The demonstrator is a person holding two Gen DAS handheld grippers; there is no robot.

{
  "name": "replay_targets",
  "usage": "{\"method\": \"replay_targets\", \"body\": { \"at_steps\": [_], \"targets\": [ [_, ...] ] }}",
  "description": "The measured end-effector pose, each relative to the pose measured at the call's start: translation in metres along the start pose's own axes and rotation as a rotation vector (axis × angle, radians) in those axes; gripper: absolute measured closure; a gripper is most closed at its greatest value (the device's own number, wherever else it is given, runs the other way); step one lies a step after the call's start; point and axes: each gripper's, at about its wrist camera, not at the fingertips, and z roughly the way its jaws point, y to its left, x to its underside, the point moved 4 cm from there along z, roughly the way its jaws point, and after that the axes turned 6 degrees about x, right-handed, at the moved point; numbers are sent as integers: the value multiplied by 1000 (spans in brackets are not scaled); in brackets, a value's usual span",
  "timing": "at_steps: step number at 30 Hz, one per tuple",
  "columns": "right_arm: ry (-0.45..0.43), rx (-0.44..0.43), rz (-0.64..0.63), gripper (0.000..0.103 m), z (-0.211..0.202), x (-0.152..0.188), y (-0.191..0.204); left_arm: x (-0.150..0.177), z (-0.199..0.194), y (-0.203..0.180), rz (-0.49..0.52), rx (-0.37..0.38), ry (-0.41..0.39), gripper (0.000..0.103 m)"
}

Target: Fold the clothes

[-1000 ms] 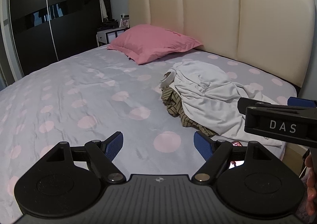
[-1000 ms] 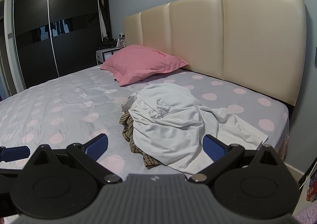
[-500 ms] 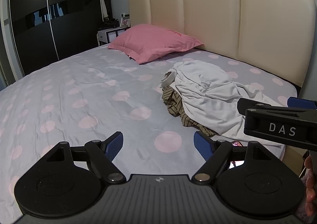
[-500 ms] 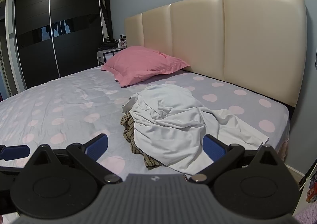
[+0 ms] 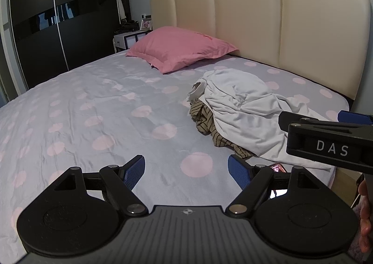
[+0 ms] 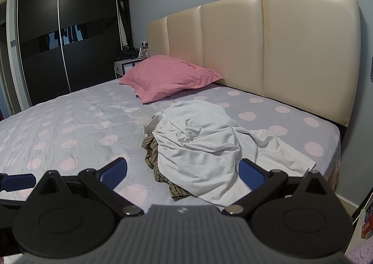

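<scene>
You are at the approach, both the left gripper (image 5: 186, 171) and right gripper (image 6: 183, 170) spread wide and empty, so reach for the white garment (image 6: 205, 147) (crumpled over a striped one (image 6: 151, 154)) on the bed (image 6: 70, 124).
</scene>
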Motion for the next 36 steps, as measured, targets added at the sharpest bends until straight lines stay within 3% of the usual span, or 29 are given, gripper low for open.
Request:
{"method": "replay_targets", "body": {
  "at_steps": [13, 22, 30, 36],
  "targets": [
    [4, -36, -11, 1, 1, 1, 1, 5, 5, 4, 16, -22, 12, 25],
    [-54, -87, 18, 1, 1, -13, -10, 16, 2, 33, 14, -71, 28, 25],
    [8, -101, -39, 1, 28, -38, -16, 23, -4, 79, 16, -121, 78, 25],
    [103, -93, -138, 1, 81, -58, -22, 31, -2, 130, 19, -173, 144, 25]
  ]
}}
